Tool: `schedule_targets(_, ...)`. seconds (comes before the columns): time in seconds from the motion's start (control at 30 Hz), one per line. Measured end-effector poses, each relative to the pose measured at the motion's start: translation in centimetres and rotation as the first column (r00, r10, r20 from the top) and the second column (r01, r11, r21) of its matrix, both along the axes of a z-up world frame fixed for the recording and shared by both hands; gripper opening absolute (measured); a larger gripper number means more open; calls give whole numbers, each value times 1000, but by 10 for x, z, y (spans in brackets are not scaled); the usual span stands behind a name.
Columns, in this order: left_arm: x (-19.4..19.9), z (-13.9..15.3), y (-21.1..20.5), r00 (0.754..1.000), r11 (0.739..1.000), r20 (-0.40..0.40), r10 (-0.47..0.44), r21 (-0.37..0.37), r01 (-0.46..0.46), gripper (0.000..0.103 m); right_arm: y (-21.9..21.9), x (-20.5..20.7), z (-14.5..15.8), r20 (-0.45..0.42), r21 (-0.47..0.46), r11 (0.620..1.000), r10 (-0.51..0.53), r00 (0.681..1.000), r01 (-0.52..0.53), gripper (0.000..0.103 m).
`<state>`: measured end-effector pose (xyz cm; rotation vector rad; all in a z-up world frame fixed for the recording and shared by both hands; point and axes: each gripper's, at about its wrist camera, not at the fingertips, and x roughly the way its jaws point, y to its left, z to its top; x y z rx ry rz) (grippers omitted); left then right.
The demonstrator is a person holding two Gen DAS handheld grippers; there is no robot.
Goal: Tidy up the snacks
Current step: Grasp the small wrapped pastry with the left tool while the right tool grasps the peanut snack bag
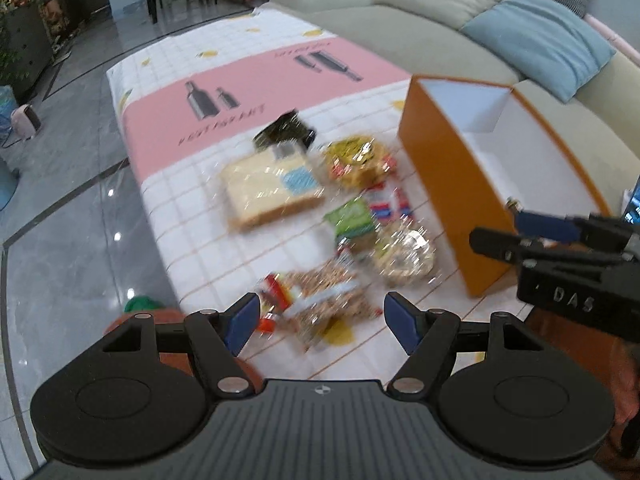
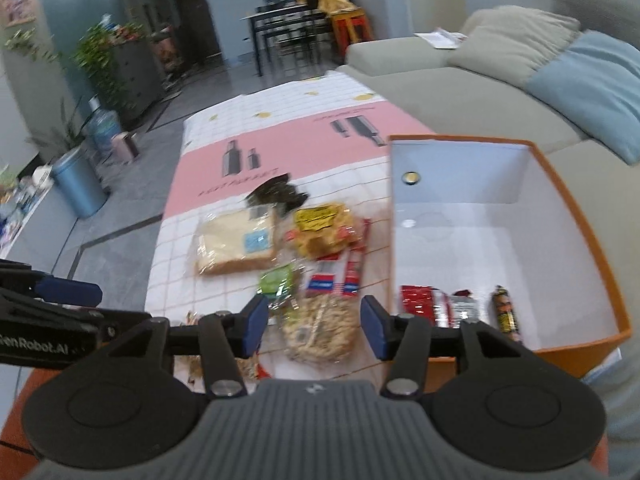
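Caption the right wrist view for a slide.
Open right gripper above wrapped snacks on a checked tablecloth, beside an orange cardboard box already holding three packets.

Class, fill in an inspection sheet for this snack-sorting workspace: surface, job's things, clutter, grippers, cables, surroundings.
Surface: table under a pink and white checked cloth.
Job's things: orange box, open, with a few snack packets along its near wall; bread bag and other snacks loose on the cloth beside it.
Clutter: nothing seen.
Grippers: left gripper and right gripper both open, nothing between the jaws.
Cables: nothing seen.
Surroundings: sofa with cushions, dining table, plants.
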<state>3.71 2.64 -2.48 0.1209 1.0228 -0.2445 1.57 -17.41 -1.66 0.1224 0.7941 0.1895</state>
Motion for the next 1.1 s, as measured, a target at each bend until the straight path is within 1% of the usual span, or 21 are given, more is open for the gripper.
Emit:
schedule_targets(0.17, -2, -17, 17, 1000, 1000, -22, 22, -2, -22, 83, 23, 2, -14, -29, -36, 994, 100, 995, -101, 53)
schedule_targets(0.3, 5, -27, 27, 998, 999, -40, 45, -23, -46, 83, 38, 9, -28, -55, -57, 985, 158, 986, -161, 53)
schedule_targets(0.37, 12, -33, 32, 996, 998, -64, 58, -26, -60, 83, 47, 12, -34, -64, -70, 976, 199, 978, -204, 53)
schedule_targets(0.5, 28, -50, 37, 987, 995, -124, 99, 24, -97, 81, 66, 22, -48, -108, -111, 955, 265, 958, -276, 53)
schedule_targets(0.6, 36, -57, 42, 984, 995, -147, 102, 28, -99, 80, 78, 29, -59, -136, -121, 932, 324, 936, -341, 53)
schedule_targets(0.7, 49, -67, 51, 973, 992, -195, 124, 4, -126, 79, 93, 35, -69, -151, -169, 882, 419, 896, -441, 53)
schedule_targets(0.77, 56, -72, 54, 967, 991, -219, 129, -14, -136, 79, 103, 39, -75, -151, -221, 838, 476, 867, -499, 53)
schedule_targets(0.83, 61, -75, 52, 966, 992, -225, 126, -4, -130, 79, 109, 44, -78, -147, -264, 800, 518, 843, -538, 53)
schedule_targets(0.9, 64, -80, 49, 965, 992, -229, 125, 23, -123, 79, 114, 51, -80, -144, -295, 767, 554, 820, -570, 59)
schedule_targets(0.93, 65, -83, 48, 964, 992, -235, 126, 33, -122, 78, 117, 54, -81, -147, -305, 751, 570, 808, -585, 68)
schedule_targets(0.97, 67, -86, 47, 963, 992, -241, 125, 33, -120, 78, 119, 56, -82, -150, -311, 732, 593, 791, -607, 70)
schedule_targets(1.1, 72, -89, 46, 961, 993, -250, 121, 27, -117, 78, 129, 60, -91, -185, -311, 656, 668, 721, -687, 70)
